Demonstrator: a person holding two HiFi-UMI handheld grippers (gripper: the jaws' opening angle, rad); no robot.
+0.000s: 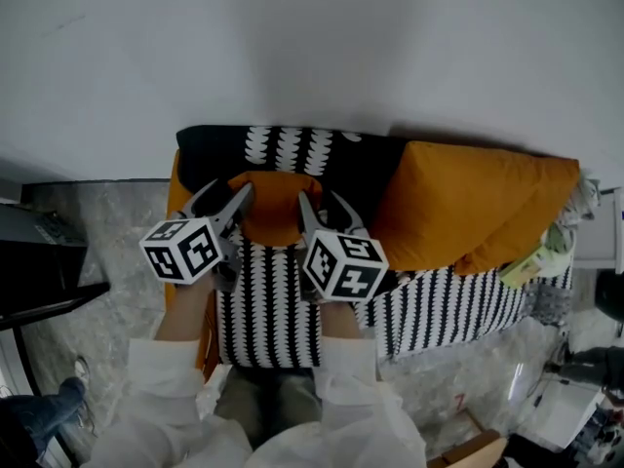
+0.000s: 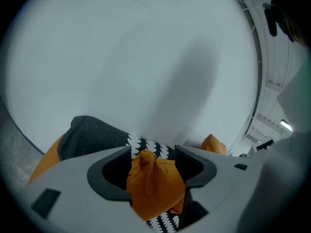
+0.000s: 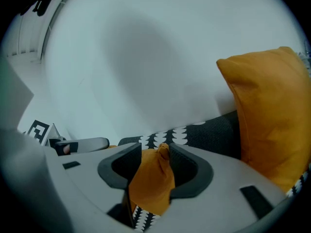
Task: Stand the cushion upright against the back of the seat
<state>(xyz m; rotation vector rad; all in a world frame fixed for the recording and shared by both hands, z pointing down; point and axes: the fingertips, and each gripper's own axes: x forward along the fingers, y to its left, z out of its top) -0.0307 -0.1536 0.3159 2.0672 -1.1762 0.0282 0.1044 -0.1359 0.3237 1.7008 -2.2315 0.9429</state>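
A small orange cushion [image 1: 275, 203] sits on the black-and-white patterned seat [image 1: 268, 305], up against the dark seat back [image 1: 292, 149]. My left gripper [image 1: 229, 201] is at the cushion's left side and my right gripper [image 1: 324, 211] at its right. In the left gripper view an orange cushion corner [image 2: 155, 183] stands between the parted jaws of the left gripper [image 2: 153, 154]. The right gripper view shows another orange corner [image 3: 153, 178] between the spread jaws of the right gripper [image 3: 155, 152]. Neither pair of pads clamps the fabric.
A larger orange cushion [image 1: 468, 203] leans on the seat back to the right, also seen as the big cushion [image 3: 272, 115] in the right gripper view. A white wall [image 1: 312, 47] rises behind the seat. Grey marble floor [image 1: 107, 300] and clutter lie at both sides.
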